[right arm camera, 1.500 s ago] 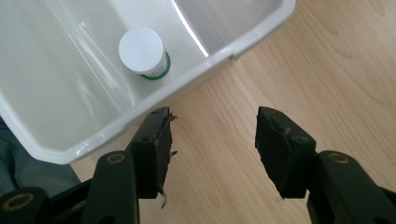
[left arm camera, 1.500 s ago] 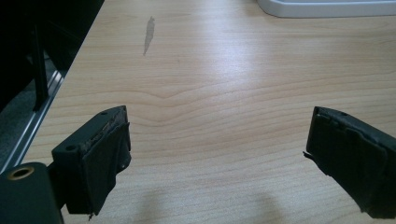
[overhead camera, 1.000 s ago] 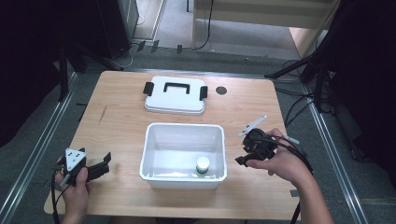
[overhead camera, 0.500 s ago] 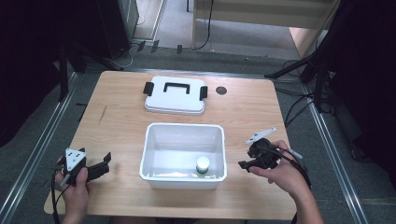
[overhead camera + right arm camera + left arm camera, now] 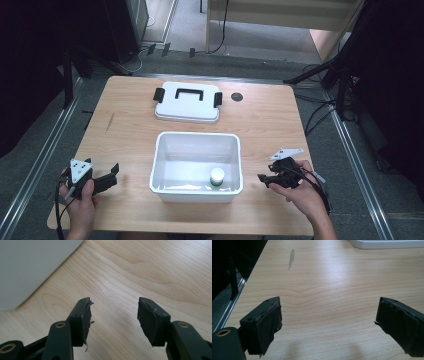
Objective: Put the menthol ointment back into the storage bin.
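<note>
Both empty grippers' fingers [image 5: 264,325] flanking bin [image 5: 196,187].

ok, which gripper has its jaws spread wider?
The left gripper: its jaws sit near the frame's opposite edges. The right gripper's jaws are open too, but closer together.

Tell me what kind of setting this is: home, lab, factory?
Most likely a lab or recording workspace, not a home. A bare light wooden table stands on a grey floor between metal floor rails, black cables trail beside it, and dark stands or equipment surround it.
</note>
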Available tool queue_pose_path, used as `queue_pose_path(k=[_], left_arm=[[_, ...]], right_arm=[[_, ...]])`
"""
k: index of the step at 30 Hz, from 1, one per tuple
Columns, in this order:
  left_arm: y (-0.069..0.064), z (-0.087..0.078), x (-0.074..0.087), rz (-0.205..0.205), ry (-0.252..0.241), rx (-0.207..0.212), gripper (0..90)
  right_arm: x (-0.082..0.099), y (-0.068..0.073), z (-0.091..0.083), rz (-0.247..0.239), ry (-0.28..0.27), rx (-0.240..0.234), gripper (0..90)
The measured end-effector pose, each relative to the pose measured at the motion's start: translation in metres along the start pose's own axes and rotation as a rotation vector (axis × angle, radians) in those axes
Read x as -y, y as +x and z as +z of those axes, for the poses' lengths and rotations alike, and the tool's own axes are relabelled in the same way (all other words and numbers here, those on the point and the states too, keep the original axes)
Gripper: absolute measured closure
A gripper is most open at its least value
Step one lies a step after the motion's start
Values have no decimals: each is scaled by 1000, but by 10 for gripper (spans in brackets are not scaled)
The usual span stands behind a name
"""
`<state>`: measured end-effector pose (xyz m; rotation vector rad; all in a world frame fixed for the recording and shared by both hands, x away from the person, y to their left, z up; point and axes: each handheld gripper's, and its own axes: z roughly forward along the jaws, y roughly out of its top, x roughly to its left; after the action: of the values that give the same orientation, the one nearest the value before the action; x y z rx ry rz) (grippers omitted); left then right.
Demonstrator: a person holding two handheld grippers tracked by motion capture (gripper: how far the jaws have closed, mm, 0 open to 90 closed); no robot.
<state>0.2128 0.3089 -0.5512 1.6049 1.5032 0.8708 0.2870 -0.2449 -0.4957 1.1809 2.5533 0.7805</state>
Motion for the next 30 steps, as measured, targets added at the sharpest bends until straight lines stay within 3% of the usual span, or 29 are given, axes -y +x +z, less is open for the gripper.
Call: queue_pose_path(k=[3, 7, 12, 15, 17, 25, 30], left_arm=[[-1, 0, 0, 2, -1, 0, 73], [0, 0, 0, 0, 0, 1, 73], [0, 0, 0, 1, 2, 2, 73], [0, 0, 0, -1, 1, 3, 73], [0, 0, 0, -2, -1, 2, 73], [0, 0, 0, -1, -1, 0, 73], [-1, 0, 0, 4, 1, -2, 73]], right_arm=[[9, -1, 4, 20, -56, -13, 455], [16, -2, 8, 29, -72, -6, 455], [24, -2, 9, 83, -163, -15, 445], [26, -2, 10, 87, -186, -1, 437], [30, -2, 9, 94, -231, 16, 433], [45, -6, 10, 146, -329, 24, 420], [57, -9, 10, 189, -405, 56, 410]])
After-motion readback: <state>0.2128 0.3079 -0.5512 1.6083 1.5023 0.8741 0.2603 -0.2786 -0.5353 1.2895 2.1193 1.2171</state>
